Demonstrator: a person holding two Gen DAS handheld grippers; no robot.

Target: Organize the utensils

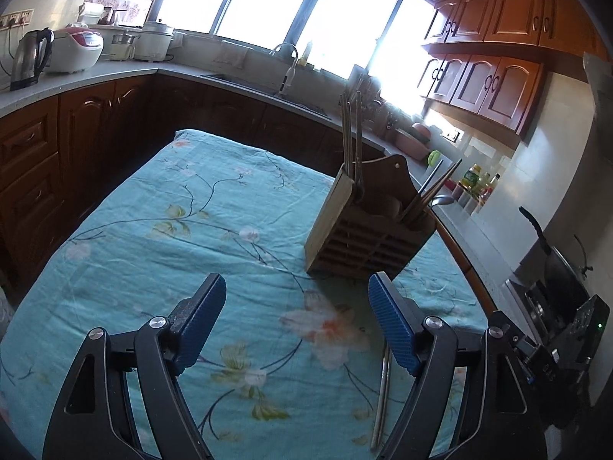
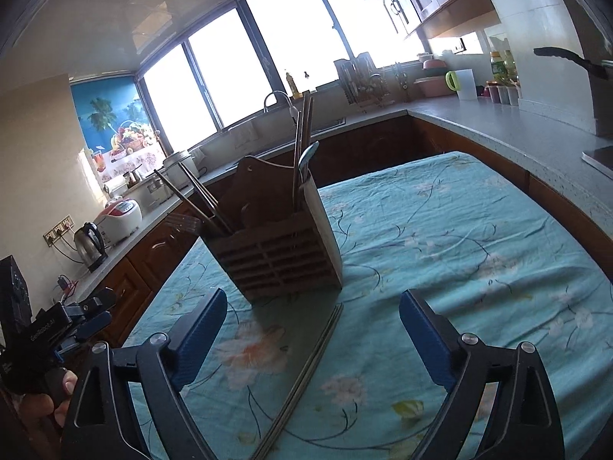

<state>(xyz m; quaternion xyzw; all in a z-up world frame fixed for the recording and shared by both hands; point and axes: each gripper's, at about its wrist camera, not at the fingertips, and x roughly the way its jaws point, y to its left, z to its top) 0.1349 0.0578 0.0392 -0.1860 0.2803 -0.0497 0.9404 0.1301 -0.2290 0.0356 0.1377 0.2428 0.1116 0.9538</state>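
Worktop (image 2: pixel 479 253): teal floral cloth, kitchen counters around.
Chopsticks (image 2: pixel 306 375): flat on cloth, long axis toward wooden holder (image 2: pixel 276 257).
Left gripper (image 1: pixel 297 306): spread, empty.
Right gripper (image 2: pixel 312 320): spread, straddling chopsticks.

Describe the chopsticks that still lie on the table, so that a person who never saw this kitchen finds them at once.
Start at the table with the turquoise flowered cloth, then find the brown wooden utensil holder standing on it. Just in front of the holder, a pair of thin metal chopsticks lies flat on the cloth, side by side. All the other utensils stand upright inside the holder; only this pair lies loose.
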